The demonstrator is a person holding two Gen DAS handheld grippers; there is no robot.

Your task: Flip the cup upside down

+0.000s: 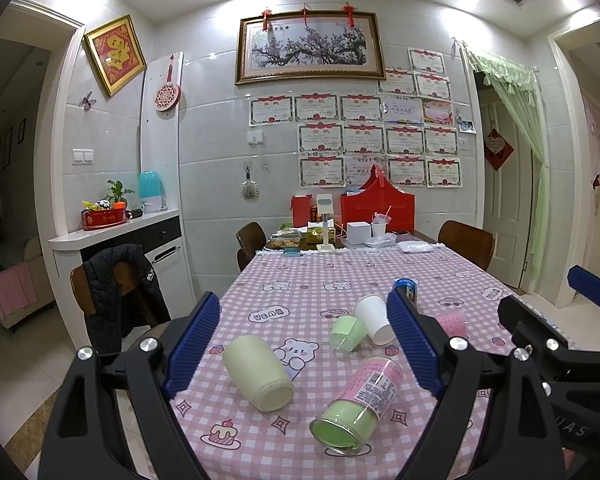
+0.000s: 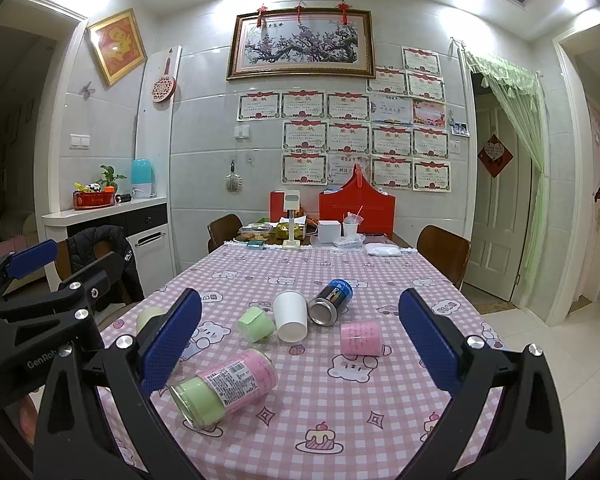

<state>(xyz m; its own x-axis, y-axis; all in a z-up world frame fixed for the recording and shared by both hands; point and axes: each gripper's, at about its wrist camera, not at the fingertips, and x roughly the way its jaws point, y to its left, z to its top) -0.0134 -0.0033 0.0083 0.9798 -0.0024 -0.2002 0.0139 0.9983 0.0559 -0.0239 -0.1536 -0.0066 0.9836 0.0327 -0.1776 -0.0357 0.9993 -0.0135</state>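
Several cups lie on their sides on the pink checked tablecloth (image 1: 300,292). A cream cup (image 1: 258,372) lies nearest my left gripper (image 1: 304,344), which is open and empty above the table's near end. A clear cup with a pink label and green inside (image 1: 358,404) (image 2: 224,386) lies near both grippers. A small green cup (image 1: 348,333) (image 2: 257,323), a white paper cup (image 1: 374,318) (image 2: 289,316), a blue can (image 2: 331,302) and a pink cup (image 2: 360,337) lie further in. My right gripper (image 2: 300,344) is open and empty.
The far end of the table holds red boxes (image 1: 376,208), a white box, food containers and a small stand. Wooden chairs (image 1: 466,242) stand on both sides; one on the left carries a black jacket (image 1: 120,292). A white counter (image 1: 112,232) is at the left.
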